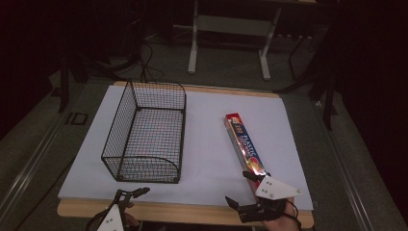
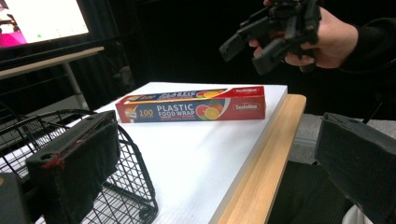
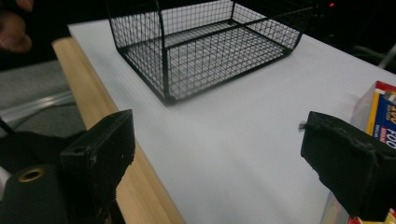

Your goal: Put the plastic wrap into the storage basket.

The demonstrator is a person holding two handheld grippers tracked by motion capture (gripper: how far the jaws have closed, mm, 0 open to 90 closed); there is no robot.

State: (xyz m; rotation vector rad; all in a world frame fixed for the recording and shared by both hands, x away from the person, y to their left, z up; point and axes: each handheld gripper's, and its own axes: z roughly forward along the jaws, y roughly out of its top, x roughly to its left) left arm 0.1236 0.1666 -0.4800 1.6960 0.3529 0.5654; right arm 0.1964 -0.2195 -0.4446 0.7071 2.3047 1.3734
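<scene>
That plastic food wrap box lies flat on the white board, right of the wire basket, its near end just beside your right gripper. I'd guess it's light, stiff cardboard, glossy so a bit slippery, and long enough to swing if you pinch one end. Go for the narrow sides near the middle, and easy on the squeeze so it doesn't crush. Right jaws are wide apart with nothing between them; left gripper is open too, empty, at the table edge.

Dim room, grey floor, white-legged desk behind.
</scene>
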